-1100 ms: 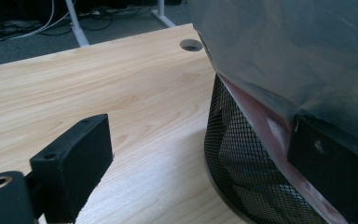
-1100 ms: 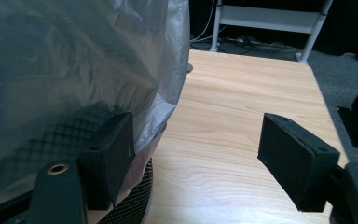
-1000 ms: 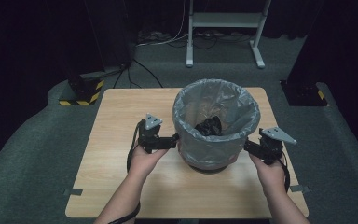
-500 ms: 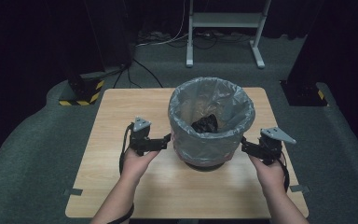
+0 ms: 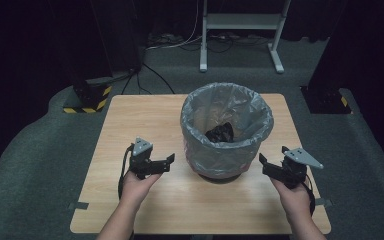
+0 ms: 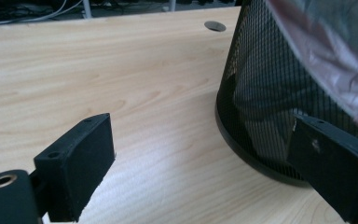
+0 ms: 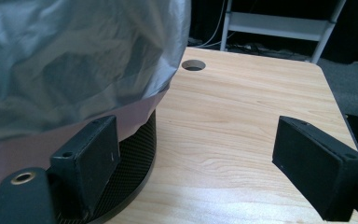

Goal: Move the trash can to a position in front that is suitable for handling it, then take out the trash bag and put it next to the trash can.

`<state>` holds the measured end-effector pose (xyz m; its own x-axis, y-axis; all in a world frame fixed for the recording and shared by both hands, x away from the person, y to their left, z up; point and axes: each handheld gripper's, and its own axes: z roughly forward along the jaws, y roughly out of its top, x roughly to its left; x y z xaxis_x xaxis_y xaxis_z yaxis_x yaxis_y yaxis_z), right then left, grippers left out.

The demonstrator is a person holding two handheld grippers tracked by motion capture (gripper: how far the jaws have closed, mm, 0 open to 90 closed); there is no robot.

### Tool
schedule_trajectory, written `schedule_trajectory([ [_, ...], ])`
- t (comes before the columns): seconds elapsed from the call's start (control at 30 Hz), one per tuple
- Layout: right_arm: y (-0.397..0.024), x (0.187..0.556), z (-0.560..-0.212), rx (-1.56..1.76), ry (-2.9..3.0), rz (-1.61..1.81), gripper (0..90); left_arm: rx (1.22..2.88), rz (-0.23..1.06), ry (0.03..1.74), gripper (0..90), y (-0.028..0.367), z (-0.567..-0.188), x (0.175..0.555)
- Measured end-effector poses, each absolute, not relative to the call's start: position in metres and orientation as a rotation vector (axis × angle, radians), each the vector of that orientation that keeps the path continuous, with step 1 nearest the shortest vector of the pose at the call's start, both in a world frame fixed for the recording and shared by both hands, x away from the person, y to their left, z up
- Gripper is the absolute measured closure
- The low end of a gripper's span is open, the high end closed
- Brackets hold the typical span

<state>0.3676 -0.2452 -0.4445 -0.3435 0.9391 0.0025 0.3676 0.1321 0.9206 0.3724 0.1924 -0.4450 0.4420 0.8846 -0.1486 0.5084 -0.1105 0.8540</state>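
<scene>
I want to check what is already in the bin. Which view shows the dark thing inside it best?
The high view: it looks down into the lined bin onto the dark crumpled item at its bottom. Both gripper views see the bin's mesh wall and liner from outside.

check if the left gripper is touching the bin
Apart. In the high view bare table shows between the left gripper and the bin, and in the left gripper view its jaws stand open with nothing between them.

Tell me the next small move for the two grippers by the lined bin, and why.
Probably draw both a little farther from the bin and rest. The left gripper and right gripper stand open on either side of it, holding nothing; the liner already folds over the rim, and the bin sits upright on the table.
</scene>
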Motion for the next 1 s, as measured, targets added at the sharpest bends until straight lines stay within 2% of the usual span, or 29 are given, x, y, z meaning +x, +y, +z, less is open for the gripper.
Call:
schedule_trajectory([
  [0.23,-0.248,0.359,-0.453,1.172,1.766,1.247,13.6,1.713,0.471,1.149,7.8,0.198,-0.46,0.361],
  [0.43,-0.253,0.357,-0.452,1.135,1.74,1.248,13.6,1.624,0.433,1.176,6.6,0.207,-0.461,0.359],
  [0.6,-0.256,0.351,-0.442,1.129,1.695,1.293,13.7,1.588,0.462,1.133,6.4,0.205,-0.45,0.351],
  [0.77,-0.257,0.346,-0.429,1.118,1.68,1.33,13.5,1.565,0.544,1.051,6.4,0.199,-0.431,0.343],
  [0.9,-0.256,0.343,-0.416,1.093,1.662,1.347,13.2,1.535,0.575,1.022,8.8,0.196,-0.418,0.338],
  [1.0,-0.257,0.34,-0.407,1.086,1.628,1.373,13.3,1.511,0.582,1.025,14.8,0.195,-0.411,0.335],
])
